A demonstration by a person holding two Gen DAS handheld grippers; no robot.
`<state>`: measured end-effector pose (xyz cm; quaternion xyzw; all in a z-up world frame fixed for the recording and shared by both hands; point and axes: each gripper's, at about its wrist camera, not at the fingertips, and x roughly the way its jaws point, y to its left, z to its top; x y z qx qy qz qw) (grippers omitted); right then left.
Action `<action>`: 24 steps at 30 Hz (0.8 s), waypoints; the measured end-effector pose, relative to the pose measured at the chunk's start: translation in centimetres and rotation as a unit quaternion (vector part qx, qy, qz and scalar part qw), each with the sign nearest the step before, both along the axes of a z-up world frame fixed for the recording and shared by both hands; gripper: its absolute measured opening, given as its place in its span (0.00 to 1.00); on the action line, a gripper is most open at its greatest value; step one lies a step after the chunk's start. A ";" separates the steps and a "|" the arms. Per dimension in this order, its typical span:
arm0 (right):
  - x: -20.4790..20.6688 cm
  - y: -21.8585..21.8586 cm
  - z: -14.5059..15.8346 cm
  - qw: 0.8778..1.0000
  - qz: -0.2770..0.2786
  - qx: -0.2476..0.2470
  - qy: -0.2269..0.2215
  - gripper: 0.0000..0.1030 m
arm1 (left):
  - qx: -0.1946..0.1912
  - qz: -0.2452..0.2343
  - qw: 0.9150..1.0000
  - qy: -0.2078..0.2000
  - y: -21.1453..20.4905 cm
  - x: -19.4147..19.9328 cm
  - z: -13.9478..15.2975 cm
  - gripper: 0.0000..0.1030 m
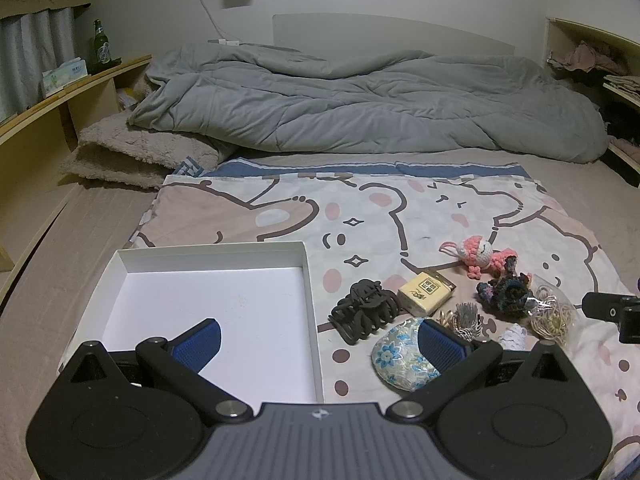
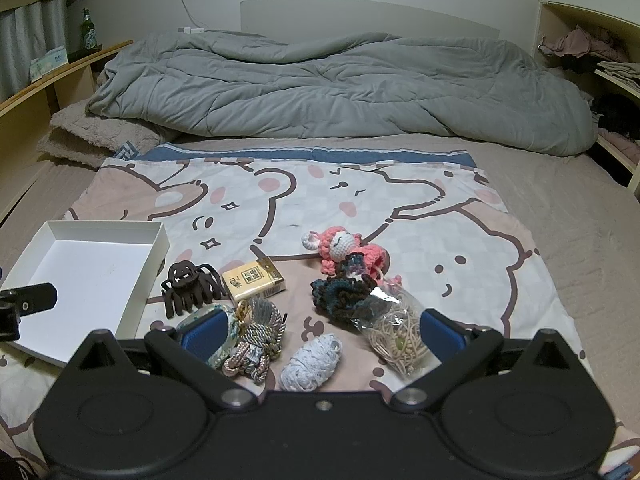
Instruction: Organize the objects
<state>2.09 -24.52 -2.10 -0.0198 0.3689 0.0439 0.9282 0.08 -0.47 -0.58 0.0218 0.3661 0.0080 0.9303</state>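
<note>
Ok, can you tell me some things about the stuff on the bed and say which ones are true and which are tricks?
1. The white box has nothing in it. True.
2. The dark hair claw clip lies inside the box. False: it lies on the cartoon bear sheet, beside the box.
3. The left gripper and the right gripper are both wide open and hold nothing. True.
4. The pink crocheted doll sits on the grey duvet. False: it lies on the sheet, well in front of the duvet.
5. A yellow packet lies next to the claw clip. True.
</note>
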 end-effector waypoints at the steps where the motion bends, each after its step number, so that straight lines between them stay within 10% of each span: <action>1: 0.1 0.1 0.2 1.000 0.000 0.000 0.000 1.00 | 0.000 0.000 1.000 0.000 0.0 0.0 0.0 1.00; 24: -0.1 -0.4 -0.7 1.000 -0.001 -0.001 0.001 1.00 | 0.000 0.001 1.000 0.000 0.0 0.0 0.0 1.00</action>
